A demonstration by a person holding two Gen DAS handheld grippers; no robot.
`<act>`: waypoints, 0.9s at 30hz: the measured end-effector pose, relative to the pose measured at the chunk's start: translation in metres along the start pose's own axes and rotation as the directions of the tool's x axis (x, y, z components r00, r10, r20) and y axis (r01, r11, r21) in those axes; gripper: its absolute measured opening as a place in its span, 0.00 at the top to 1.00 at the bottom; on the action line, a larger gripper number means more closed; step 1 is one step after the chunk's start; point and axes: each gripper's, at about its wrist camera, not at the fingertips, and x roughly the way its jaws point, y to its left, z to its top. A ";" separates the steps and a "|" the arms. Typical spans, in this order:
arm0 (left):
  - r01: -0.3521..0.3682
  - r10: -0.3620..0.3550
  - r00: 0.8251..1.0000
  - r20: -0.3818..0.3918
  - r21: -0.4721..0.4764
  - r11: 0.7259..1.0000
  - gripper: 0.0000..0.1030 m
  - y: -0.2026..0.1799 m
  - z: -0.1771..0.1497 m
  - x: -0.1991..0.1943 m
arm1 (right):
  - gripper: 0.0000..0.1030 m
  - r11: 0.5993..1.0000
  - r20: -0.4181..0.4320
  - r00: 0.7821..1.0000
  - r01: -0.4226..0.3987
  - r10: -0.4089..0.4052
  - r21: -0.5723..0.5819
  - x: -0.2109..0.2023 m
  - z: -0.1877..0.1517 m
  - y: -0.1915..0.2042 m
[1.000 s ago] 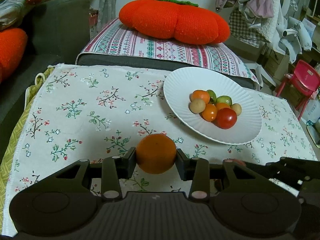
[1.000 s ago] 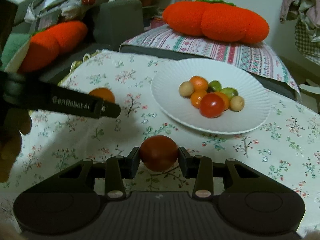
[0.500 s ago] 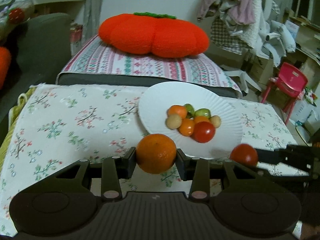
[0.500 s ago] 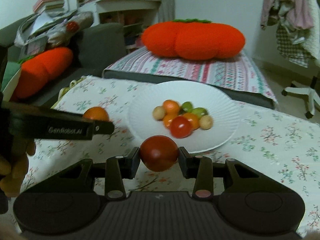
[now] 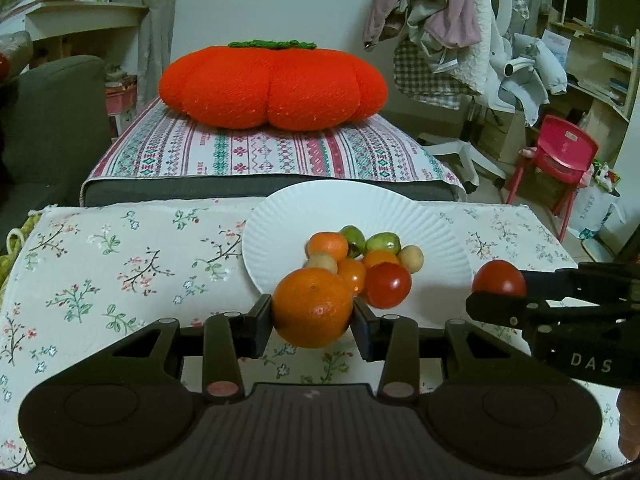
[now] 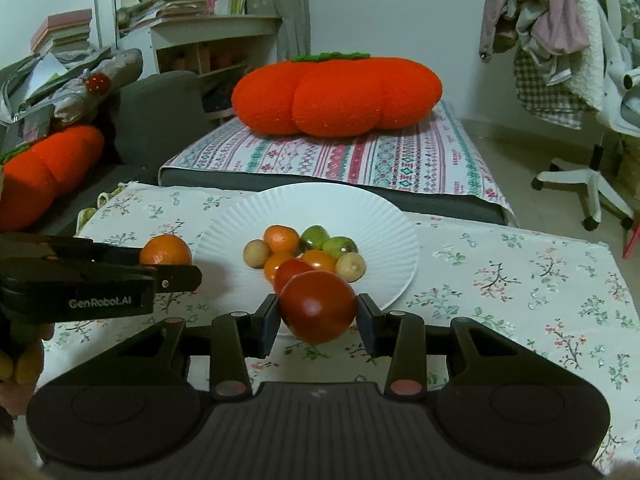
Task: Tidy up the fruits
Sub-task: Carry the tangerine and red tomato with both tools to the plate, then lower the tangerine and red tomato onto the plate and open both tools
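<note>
- My left tongs [image 5: 313, 314] are clamped on an orange [image 5: 313, 307]. One finger presses on each side of it.
- My right tongs [image 6: 318, 314] are clamped on a red tomato [image 6: 318, 307] the same way.
- Both fruits are held up in the air, above the near edge of the white plate [image 6: 380, 216].
- From the right camera I see the orange [image 6: 165, 251] to the left of the plate, in the left tongs [image 6: 170, 270].
- From the left camera I see the tomato [image 5: 499, 278] to the right of the plate [image 5: 280, 224], in the right tongs [image 5: 494, 292].
- The plate sits on the surface, on a flowery cloth [image 5: 112, 264].
- A little pile of fruits [image 6: 304, 254] lies in the middle of the plate. I see small orange ones, two green ones, two pale tan ones and one red one. They are all touching.
- Behind the surface is a bench with a striped cover [image 5: 260, 152]. A big orange pumpkin pillow [image 5: 272, 84] rests on it.
- A small red chair [image 5: 560, 156] stands far off to the right.
</note>
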 end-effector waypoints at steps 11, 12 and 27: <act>-0.001 0.001 1.000 0.006 0.060 0.998 0.76 -0.006 0.003 0.014 | 0.64 0.999 0.000 0.999 0.047 -0.047 0.001 0.011 0.001 -0.011; -0.001 0.001 1.000 0.004 0.066 0.998 0.76 -0.006 0.003 0.016 | 0.64 0.999 -0.001 0.999 0.049 -0.049 0.000 0.013 0.001 -0.012; 0.005 -0.003 1.000 -0.013 0.114 0.993 0.76 -0.011 0.000 0.031 | 0.64 0.999 -0.001 0.999 0.046 -0.046 -0.012 0.029 0.003 -0.020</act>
